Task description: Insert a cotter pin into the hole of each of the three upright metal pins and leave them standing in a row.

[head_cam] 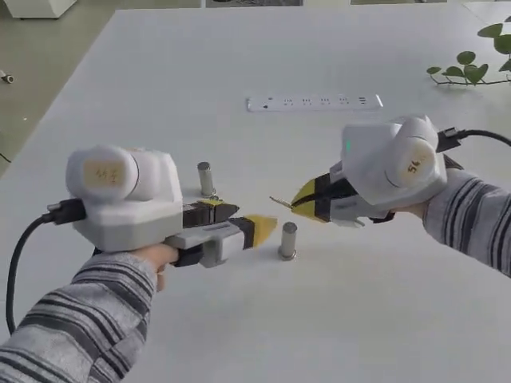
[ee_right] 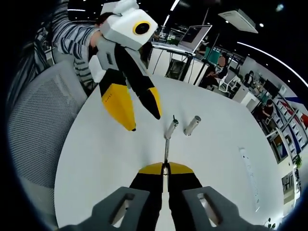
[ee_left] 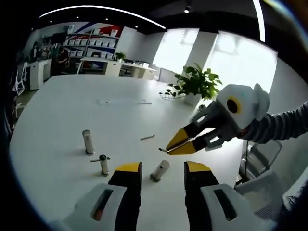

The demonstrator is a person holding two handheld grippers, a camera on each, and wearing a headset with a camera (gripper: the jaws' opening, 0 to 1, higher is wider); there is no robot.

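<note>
My right gripper (ee_right: 165, 168) clamps thin cotter pin (ee_right: 166, 151), likely slippery; left gripper (ee_left: 163, 167), jaws apart, should steady tippy metal pin (head_cam: 288, 239) low.

A power strip (head_cam: 314, 102) lay near the far edge of the table (head_cam: 359, 319), a plant (head_cam: 471, 68) at its far right corner. One metal pin (head_cam: 288, 239) stood mid-table, a second pin (head_cam: 206, 177) behind it, leftward.
</note>
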